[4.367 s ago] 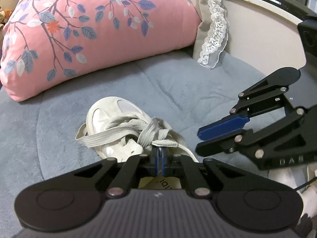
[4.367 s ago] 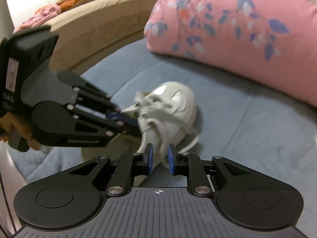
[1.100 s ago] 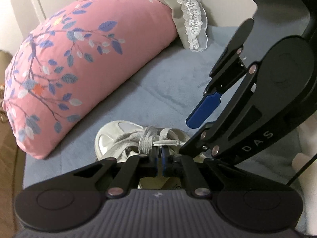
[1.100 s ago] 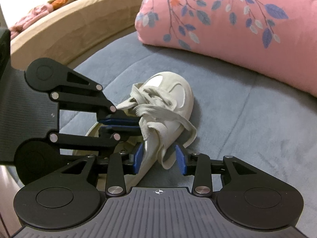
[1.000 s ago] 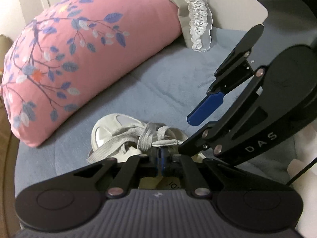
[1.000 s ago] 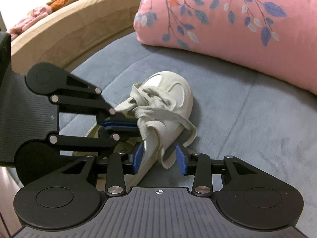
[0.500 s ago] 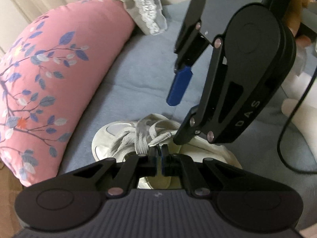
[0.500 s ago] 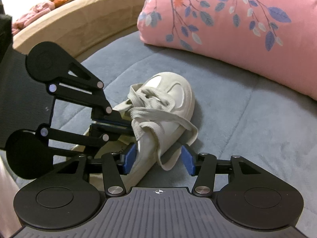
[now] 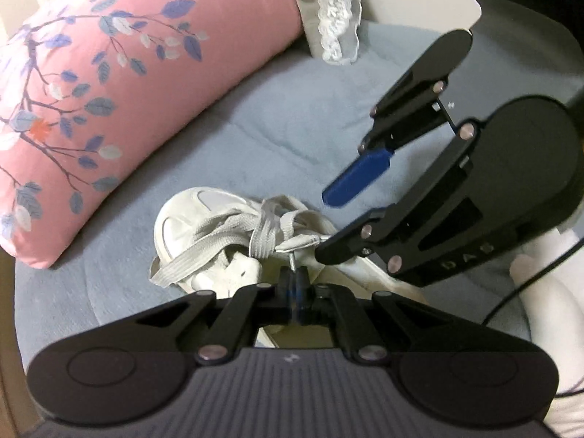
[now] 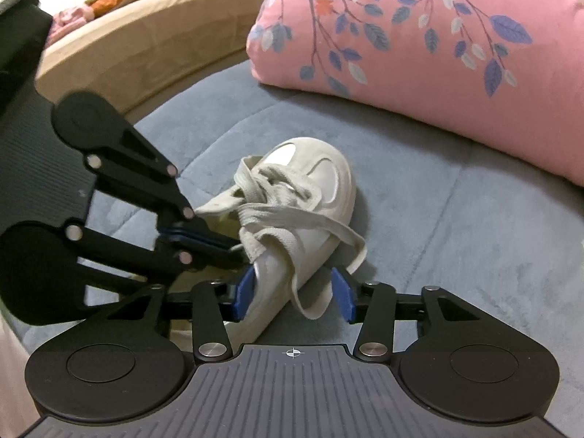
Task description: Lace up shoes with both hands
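The small off-white leather sneaker (image 10: 314,197) is lying on the grey-blue plush bed cover (image 10: 456,226), its long axis pointing toe-first toward the pink leaf-print pillow (image 10: 419,36). The left gripper (image 9: 295,284) is pinching the stiff tip of the flat grey shoelace (image 9: 219,237); the right gripper (image 10: 294,292) is spread wide, straddling a limp loop. The lace looks soft and floppy, best gripped near its tip.

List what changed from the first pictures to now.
The right gripper opened from nearly shut and now straddles the shoe side and a hanging lace loop. The left gripper stayed shut on the lace tip. Shoe and pink pillow stayed put.
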{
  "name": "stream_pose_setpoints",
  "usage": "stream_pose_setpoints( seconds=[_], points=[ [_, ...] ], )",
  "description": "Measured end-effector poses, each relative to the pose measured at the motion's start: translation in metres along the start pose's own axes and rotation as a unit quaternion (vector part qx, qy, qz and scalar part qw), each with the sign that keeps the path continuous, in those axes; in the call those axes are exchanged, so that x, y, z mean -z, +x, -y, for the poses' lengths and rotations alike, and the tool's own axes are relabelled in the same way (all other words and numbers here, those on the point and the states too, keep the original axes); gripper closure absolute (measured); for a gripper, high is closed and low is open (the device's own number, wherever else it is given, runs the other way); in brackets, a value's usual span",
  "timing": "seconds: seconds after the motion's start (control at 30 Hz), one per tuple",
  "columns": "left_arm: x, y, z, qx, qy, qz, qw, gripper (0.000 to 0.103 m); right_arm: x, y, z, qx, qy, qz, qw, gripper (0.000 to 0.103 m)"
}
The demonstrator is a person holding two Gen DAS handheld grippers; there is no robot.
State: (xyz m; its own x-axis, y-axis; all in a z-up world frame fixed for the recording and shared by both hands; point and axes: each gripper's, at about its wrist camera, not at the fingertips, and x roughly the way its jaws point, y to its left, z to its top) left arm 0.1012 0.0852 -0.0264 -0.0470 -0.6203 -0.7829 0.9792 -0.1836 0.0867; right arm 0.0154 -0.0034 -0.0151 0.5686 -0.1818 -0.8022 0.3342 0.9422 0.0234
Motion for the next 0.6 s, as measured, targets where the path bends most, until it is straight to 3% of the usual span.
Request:
stream_pose_setpoints(
  seconds=[0.13, 0.2, 0.3, 0.33, 0.37, 0.47, 0.53, 0.6],
  points=[
    [0.006, -0.001, -0.007, -0.001, -0.06, 0.016, 0.9981, 0.102, 0.001, -0.006, -0.002, 0.001, 0.0, 0.008, 1.0, 0.063],
    [0.009, -0.002, -0.004, -0.014, -0.067, 0.004, 0.9976, 0.097, 0.0, -0.015, -0.001, -0.002, 0.021, 0.015, 1.0, 0.063],
    [0.01, -0.012, -0.005, -0.024, -0.115, -0.011, 0.993, 0.095, -0.001, -0.028, -0.001, -0.007, 0.055, 0.026, 0.998, 0.082],
    [0.01, -0.017, -0.006, -0.025, -0.135, -0.016, 0.9904, 0.09, -0.001, -0.032, 0.001, -0.017, 0.079, 0.027, 0.996, 0.092],
    [0.011, -0.021, -0.006, -0.023, -0.151, -0.013, 0.9882, 0.067, -0.001, -0.033, 0.004, -0.031, 0.112, 0.023, 0.993, 0.095],
    [0.016, -0.028, 0.002, -0.016, -0.142, 0.018, 0.9896, 0.059, -0.002, -0.031, 0.012, -0.07, 0.222, 0.016, 0.972, 0.096],
    [0.018, -0.032, 0.004, -0.024, -0.124, 0.026, 0.9917, 0.059, 0.001, -0.026, 0.015, -0.094, 0.303, 0.018, 0.948, 0.096],
    [0.024, -0.033, -0.003, -0.008, -0.148, 0.032, 0.9885, 0.059, 0.004, -0.019, 0.012, -0.108, 0.357, 0.024, 0.928, 0.096]
  ],
)
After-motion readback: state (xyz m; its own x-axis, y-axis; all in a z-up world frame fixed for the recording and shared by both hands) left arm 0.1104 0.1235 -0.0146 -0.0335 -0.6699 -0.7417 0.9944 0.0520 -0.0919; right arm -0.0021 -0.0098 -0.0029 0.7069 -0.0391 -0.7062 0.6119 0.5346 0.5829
